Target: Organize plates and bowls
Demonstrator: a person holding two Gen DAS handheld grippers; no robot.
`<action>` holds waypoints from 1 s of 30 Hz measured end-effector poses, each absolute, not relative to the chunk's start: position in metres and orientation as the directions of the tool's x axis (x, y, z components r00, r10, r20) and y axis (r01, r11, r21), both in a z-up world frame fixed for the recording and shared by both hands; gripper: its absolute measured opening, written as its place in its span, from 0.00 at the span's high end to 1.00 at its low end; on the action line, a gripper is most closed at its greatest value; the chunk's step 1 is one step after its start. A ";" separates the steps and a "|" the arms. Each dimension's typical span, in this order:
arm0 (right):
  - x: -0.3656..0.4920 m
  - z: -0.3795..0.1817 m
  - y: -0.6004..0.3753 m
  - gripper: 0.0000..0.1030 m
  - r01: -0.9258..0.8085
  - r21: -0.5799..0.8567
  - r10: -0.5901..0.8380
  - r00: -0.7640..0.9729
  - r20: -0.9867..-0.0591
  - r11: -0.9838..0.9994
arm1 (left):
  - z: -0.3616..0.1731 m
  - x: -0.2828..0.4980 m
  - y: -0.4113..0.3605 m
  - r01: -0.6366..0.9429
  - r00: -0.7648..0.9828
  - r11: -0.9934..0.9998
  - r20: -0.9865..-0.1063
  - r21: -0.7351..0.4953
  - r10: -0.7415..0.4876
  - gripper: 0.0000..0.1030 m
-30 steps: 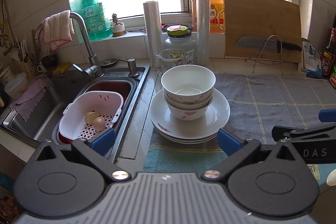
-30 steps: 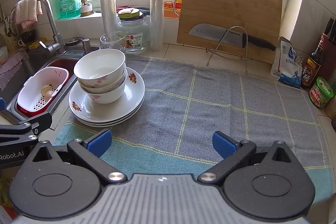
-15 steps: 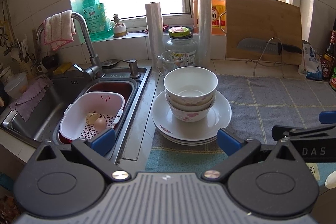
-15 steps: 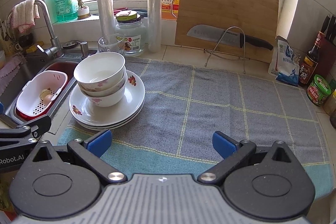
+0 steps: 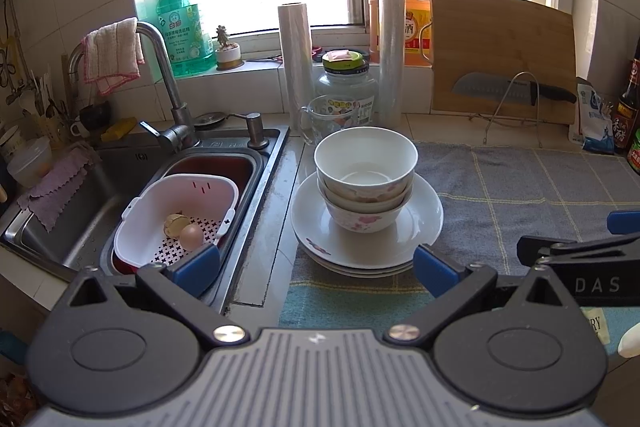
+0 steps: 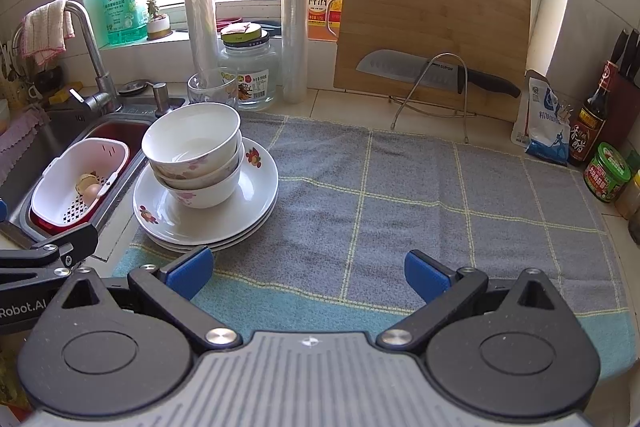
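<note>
Three white floral bowls (image 5: 365, 175) sit nested on a stack of white plates (image 5: 416, 227) at the left end of a grey checked towel (image 5: 520, 187), beside the sink. The same bowls (image 6: 194, 147) and plates (image 6: 248, 203) show at the left in the right wrist view. My left gripper (image 5: 316, 263) is open and empty, just short of the plates' near rim. My right gripper (image 6: 308, 273) is open and empty over the towel (image 6: 400, 195), to the right of the stack. Each gripper's body shows at the edge of the other's view.
A sink (image 5: 80, 195) holds a white colander (image 5: 180, 211) with eggs. A tap (image 5: 160, 83), glass jar (image 5: 346, 91), glass cup (image 5: 324, 119), two film rolls, an oil bottle and a cutting board (image 6: 432, 27) with knife (image 6: 432, 71) line the back. Bottles and jars (image 6: 608, 171) stand at the right.
Both grippers have pulled back and risen slightly, so the stack looks a little farther away. Nothing was touched, and the jaws stayed open.
</note>
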State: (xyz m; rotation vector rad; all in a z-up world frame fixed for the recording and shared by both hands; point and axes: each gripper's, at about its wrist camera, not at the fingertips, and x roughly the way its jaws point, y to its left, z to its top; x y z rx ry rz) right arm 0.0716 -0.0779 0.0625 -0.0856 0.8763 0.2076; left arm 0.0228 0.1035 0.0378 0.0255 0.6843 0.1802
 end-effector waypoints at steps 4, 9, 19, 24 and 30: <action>0.072 0.063 -0.078 0.00 -0.214 0.010 0.145 0.624 -0.768 0.977 | 0.038 0.023 0.105 -0.157 0.760 0.984 -0.627 0.079 0.172 0.01; 0.071 0.064 -0.078 0.00 -0.214 0.010 0.145 0.627 -0.765 0.977 | 0.039 0.023 0.105 -0.158 0.761 0.984 -0.625 0.080 0.173 0.01; 0.071 0.064 -0.076 0.00 -0.215 0.007 0.143 0.628 -0.765 0.977 | 0.039 0.022 0.105 -0.160 0.760 0.984 -0.626 0.077 0.173 0.01; 0.069 0.066 -0.076 0.00 -0.215 0.003 0.142 0.632 -0.762 0.977 | 0.039 0.021 0.106 -0.160 0.762 0.984 -0.625 0.076 0.172 0.01; 0.069 0.066 -0.077 0.00 -0.215 0.003 0.142 0.633 -0.761 0.977 | 0.039 0.020 0.105 -0.163 0.762 0.984 -0.624 0.076 0.174 0.01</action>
